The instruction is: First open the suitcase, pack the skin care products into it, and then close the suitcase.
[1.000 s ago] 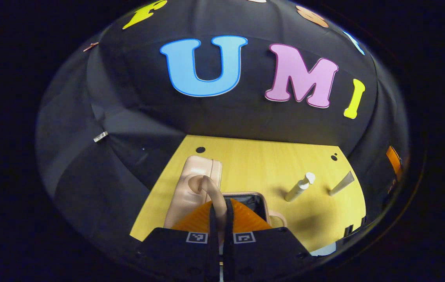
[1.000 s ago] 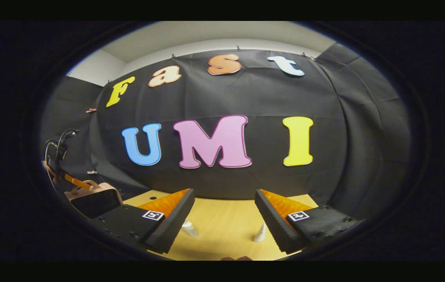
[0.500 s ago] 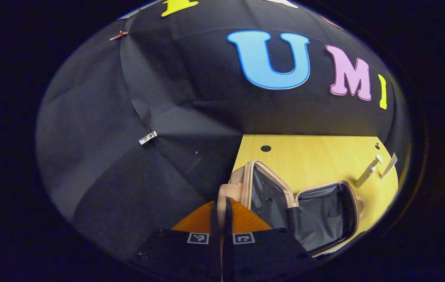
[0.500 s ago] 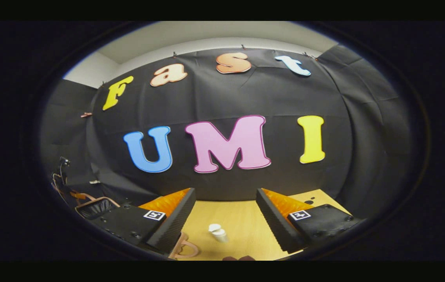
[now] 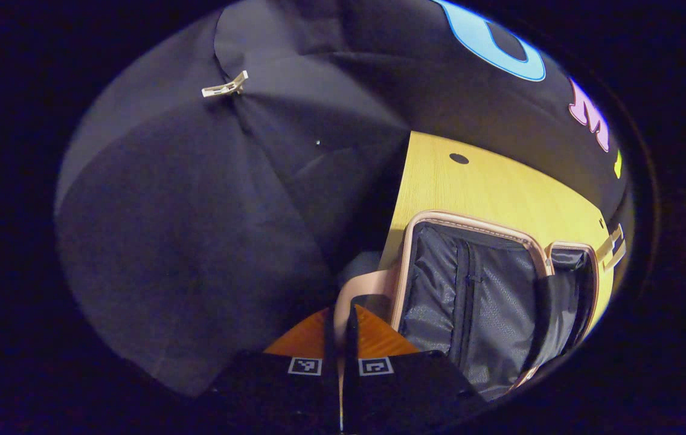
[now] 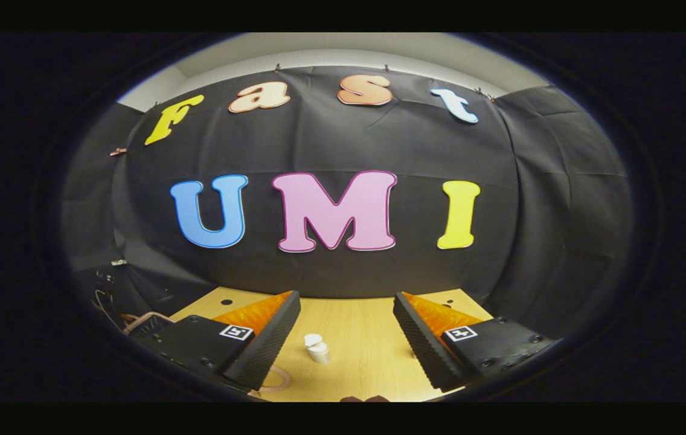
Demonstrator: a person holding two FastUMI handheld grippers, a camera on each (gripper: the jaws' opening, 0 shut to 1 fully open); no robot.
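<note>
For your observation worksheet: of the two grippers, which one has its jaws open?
The right gripper: its jaws stand wide apart above the table. The left gripper is shut on the suitcase handle.

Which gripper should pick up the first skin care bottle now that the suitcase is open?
Right. The right gripper is open with the white bottle between its fingers' line, while the left gripper is shut on the suitcase handle.

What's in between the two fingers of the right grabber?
In the right gripper view, the right gripper stands open over the yellow table, and a small white bottle stands on the table in the gap, nearer one finger.
</note>
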